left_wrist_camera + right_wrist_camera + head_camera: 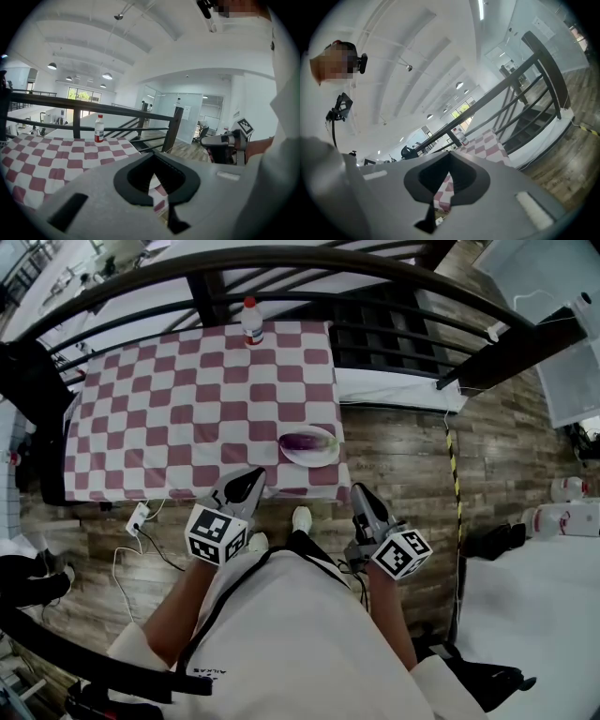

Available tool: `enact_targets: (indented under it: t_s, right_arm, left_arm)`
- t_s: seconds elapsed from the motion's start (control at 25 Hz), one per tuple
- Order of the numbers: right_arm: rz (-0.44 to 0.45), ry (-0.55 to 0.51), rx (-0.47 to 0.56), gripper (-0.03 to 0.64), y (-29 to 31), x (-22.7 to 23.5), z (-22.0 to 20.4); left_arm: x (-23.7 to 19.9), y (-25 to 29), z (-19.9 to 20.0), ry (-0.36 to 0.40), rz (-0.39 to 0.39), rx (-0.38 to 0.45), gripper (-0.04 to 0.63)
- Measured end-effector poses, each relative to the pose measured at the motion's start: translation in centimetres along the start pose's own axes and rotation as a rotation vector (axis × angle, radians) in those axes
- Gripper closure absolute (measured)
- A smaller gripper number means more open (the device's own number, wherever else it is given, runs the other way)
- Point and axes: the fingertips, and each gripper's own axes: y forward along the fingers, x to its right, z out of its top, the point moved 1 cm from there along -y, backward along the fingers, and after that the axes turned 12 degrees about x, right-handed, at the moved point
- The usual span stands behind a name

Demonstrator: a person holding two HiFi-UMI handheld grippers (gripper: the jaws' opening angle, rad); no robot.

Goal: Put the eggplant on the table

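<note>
A purple eggplant point(307, 441) lies on a white plate point(310, 457) at the near right corner of the table point(169, 409), which has a red and white checked cloth. My left gripper point(254, 473) hangs just over the table's near edge, left of the plate, its jaws shut on nothing. My right gripper point(360, 491) is off the table over the wooden floor, right of the plate and nearer to me, also shut and empty. In the left gripper view the jaws point(152, 155) meet at a point; so do those in the right gripper view point(449, 154).
A plastic bottle with a red label point(252, 322) point(99, 129) stands at the table's far edge. A dark railing point(281, 268) runs behind the table. A power strip and cable point(137, 519) lie on the floor by the near left. Stairs point(384, 334) drop away at the far right.
</note>
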Motion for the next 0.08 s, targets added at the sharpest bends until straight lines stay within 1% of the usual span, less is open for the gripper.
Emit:
enact_targets:
  t_s: [0.08]
  right_arm:
    - [0.007, -0.001, -0.001, 0.611, 0.31, 0.08, 0.03]
  left_arm:
    - [-0.2, 0.3, -0.12, -0.004, 0.001, -0.002, 0.597]
